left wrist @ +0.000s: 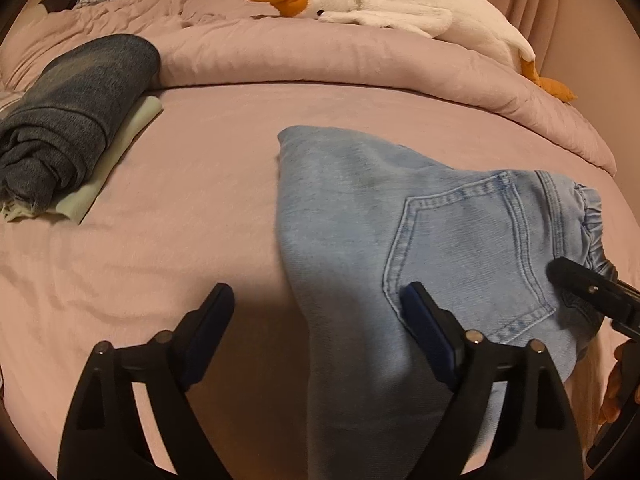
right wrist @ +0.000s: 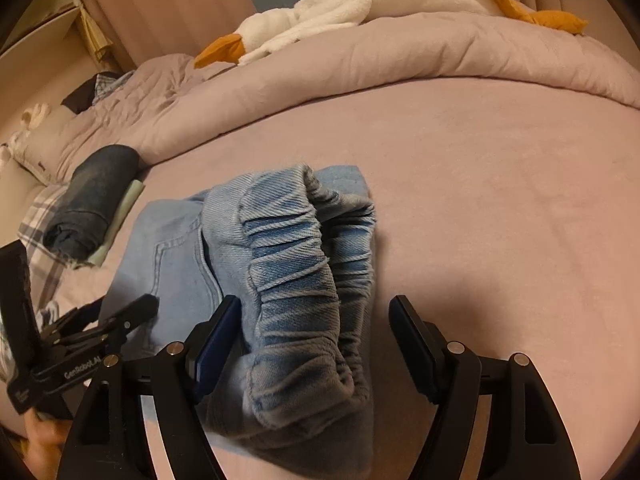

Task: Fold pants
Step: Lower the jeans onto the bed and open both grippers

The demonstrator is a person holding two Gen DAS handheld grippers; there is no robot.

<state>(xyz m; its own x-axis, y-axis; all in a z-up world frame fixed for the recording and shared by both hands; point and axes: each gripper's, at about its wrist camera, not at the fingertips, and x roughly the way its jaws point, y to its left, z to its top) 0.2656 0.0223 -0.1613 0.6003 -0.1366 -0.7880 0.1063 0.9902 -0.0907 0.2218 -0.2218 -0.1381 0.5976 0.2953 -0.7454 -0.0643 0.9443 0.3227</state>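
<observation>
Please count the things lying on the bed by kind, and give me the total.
Light blue jeans: 1
Dark folded garment: 1
Pale green folded cloth under it: 1
White plush goose: 1
Checked cloth: 1
Total: 5

A pink bed [left wrist: 180, 208] stretches ahead of the jaws. Far beyond them a rumpled pink duvet [left wrist: 320, 60] crosses it, with a white plush goose [left wrist: 400, 8] lying on top. Ahead and well left of the jaws, a dark folded garment [left wrist: 72, 112] rests on a pale green cloth [left wrist: 116, 148].
</observation>
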